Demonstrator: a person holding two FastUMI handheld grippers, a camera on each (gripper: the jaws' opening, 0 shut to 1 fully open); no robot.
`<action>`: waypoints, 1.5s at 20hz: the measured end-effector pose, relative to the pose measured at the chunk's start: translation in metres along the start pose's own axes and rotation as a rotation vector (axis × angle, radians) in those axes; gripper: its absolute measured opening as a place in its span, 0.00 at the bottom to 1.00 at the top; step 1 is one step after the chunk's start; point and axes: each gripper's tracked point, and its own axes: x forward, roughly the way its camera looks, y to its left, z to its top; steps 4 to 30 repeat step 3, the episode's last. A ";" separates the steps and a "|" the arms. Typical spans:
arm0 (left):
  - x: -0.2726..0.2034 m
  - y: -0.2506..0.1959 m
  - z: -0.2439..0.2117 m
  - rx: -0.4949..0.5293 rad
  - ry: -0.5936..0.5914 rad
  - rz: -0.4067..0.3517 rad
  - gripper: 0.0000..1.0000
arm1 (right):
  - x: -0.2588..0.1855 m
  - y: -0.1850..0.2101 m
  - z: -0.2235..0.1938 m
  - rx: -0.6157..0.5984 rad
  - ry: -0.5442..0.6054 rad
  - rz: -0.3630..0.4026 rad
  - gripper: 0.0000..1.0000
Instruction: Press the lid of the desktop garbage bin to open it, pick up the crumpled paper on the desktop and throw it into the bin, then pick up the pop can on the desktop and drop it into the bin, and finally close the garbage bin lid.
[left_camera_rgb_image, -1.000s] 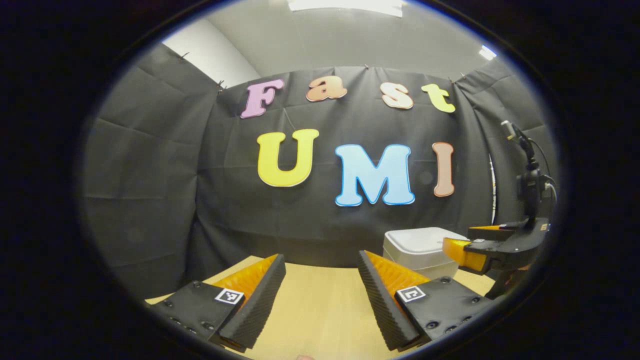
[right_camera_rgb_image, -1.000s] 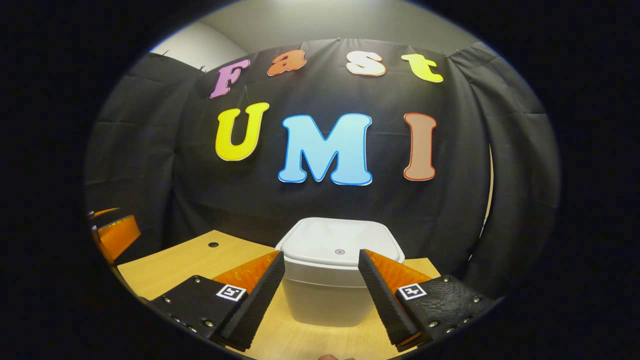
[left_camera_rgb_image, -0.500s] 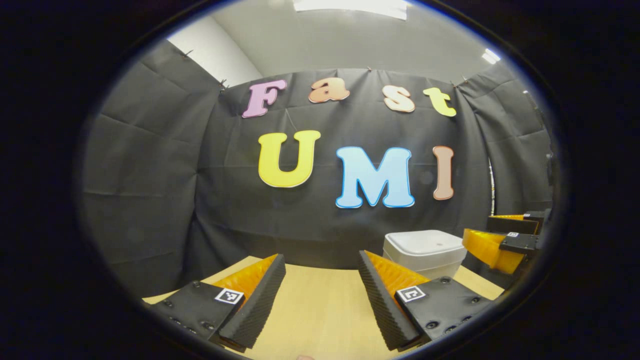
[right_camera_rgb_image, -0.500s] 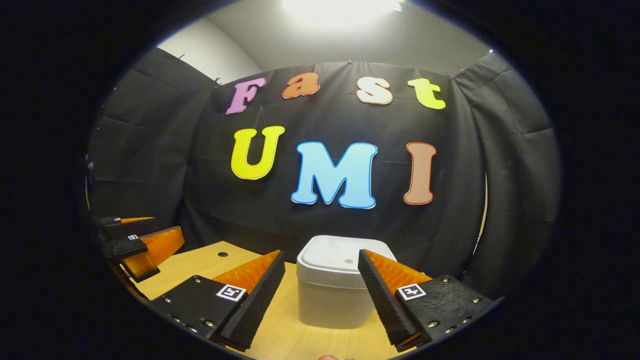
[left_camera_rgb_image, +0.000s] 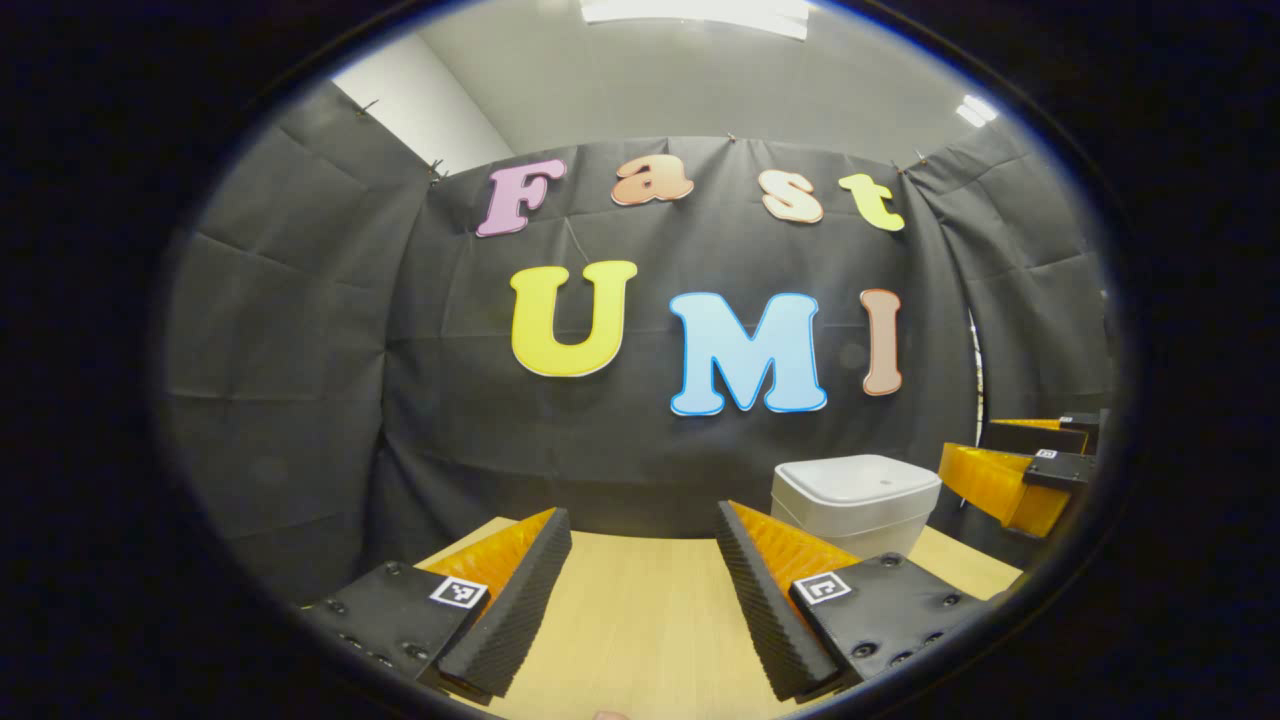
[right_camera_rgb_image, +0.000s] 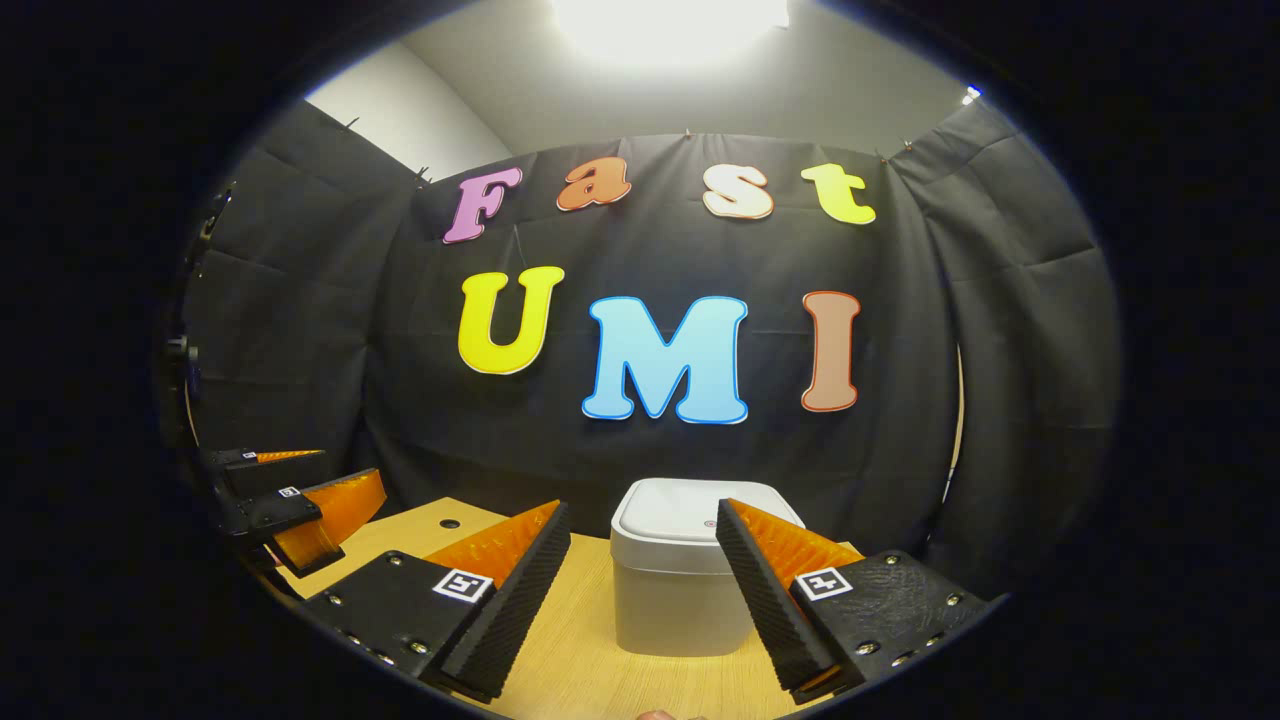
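Note:
A white desktop bin (right_camera_rgb_image: 678, 570) stands on the wooden desk (right_camera_rgb_image: 590, 660) with its lid (right_camera_rgb_image: 690, 515) down; a small round button shows near the lid's front. My right gripper (right_camera_rgb_image: 640, 590) hangs open in front of the bin, back from it, with nothing between its fingers. In the left gripper view the bin (left_camera_rgb_image: 855, 505) sits at the right, and my left gripper (left_camera_rgb_image: 640, 590) is open over bare desk to the bin's left. The right gripper (left_camera_rgb_image: 1020, 465) shows at the far right of the left gripper view, and the left gripper (right_camera_rgb_image: 290, 490) at the far left of the right gripper view.
Black cloth walls close the booth behind and beside the desk. A small round hole (right_camera_rgb_image: 449, 523) is in the desk top left of the bin. The bin stands near the desk's back edge.
The right gripper has drawn back from the bin and tilted up, so the bin looks smaller and lower. In the left gripper view it has slid off to the right edge.

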 end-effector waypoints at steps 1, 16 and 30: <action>0.003 -0.001 -0.001 -0.003 0.001 -0.010 0.95 | -0.001 0.002 0.002 0.006 -0.004 -0.007 0.94; 0.008 -0.002 0.000 -0.003 -0.003 -0.032 0.95 | -0.003 0.005 0.003 0.001 -0.006 -0.024 0.94; 0.008 -0.002 0.000 -0.003 -0.003 -0.032 0.95 | -0.003 0.005 0.003 0.001 -0.006 -0.024 0.94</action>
